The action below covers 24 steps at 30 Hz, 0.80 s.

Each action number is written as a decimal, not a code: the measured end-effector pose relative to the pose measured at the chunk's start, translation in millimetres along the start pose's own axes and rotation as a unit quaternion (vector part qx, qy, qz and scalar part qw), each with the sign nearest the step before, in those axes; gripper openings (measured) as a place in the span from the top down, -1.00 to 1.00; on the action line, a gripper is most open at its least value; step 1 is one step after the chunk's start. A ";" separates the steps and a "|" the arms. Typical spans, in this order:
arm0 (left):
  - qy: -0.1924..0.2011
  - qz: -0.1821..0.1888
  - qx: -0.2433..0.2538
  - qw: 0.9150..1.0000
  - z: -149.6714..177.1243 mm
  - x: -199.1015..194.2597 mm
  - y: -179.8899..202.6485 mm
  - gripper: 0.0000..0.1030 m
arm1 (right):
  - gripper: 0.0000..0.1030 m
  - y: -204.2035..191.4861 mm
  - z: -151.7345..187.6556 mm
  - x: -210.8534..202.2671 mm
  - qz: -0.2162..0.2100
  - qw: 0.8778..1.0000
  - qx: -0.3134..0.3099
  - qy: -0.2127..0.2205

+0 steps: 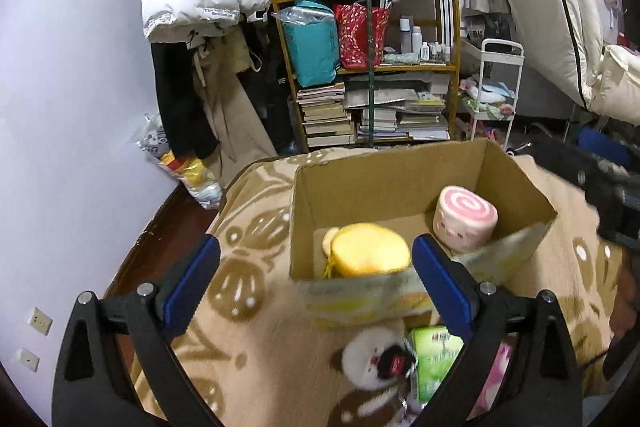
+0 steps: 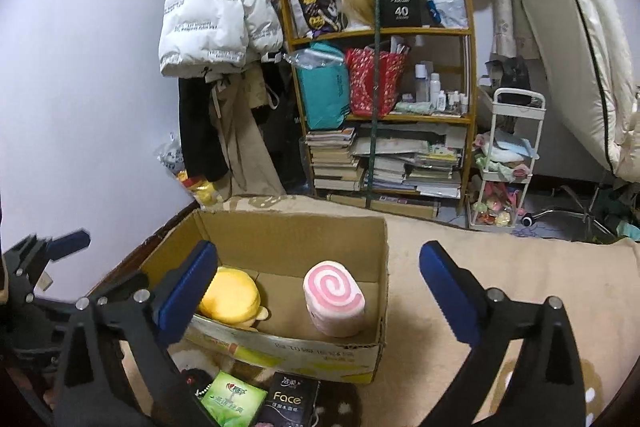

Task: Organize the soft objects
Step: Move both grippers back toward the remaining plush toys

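Inside the cardboard box (image 2: 280, 259): 2 soft toys, yellow plush (image 2: 230, 297) left, pink roll (image 2: 334, 297) right, upright. Still outside, on the blanket (image 1: 240, 327) before the box: white plush (image 1: 370, 357), green tissue pack (image 2: 232, 401), black pack (image 2: 290, 403). Below and between the left gripper (image 1: 316, 283) jaws, nearer than the right gripper (image 2: 318, 291). Both wide apart, nothing held.

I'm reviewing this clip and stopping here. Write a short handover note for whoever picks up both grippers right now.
Left gripper: open, holding nothing.
Right gripper: open, holding nothing.
Cardboard box sits on the patterned blanket. Already inside it: yellow plush and pink swirl roll plush.
Still outside, on the blanket in front of the box: white furry plush, green tissue pack, black Face tissue pack.
Left to do: move those remaining soft items into the box.
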<state>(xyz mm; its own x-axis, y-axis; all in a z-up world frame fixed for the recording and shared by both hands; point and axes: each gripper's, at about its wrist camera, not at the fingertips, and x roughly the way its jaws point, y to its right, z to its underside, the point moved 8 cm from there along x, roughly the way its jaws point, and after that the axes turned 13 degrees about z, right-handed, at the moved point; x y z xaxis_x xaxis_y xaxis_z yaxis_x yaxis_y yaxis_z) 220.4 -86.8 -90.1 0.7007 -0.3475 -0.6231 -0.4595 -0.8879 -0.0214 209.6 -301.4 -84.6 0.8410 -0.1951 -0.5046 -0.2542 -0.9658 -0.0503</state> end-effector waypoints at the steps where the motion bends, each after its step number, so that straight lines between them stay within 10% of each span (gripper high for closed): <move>1: -0.002 -0.001 0.000 1.000 1.1 -3.7 0.2 -0.86 | -1.00 0.5 -0.1 -2.4 -0.001 1.000 0.003 -0.002; 24: -0.077 0.003 -0.014 0.997 46.9 -68.9 25.1 -0.86 | -1.00 21.9 50.3 -64.3 0.004 0.995 0.000 -0.097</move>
<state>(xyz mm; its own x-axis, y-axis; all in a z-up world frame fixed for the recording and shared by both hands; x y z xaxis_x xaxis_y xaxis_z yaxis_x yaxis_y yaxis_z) 135.0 -70.9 -84.4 0.6048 -0.3034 -0.7363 -0.4459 -0.8951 0.0025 126.0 -301.4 -96.6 0.7308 -0.1658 -0.6622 -0.2598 -0.9646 -0.0452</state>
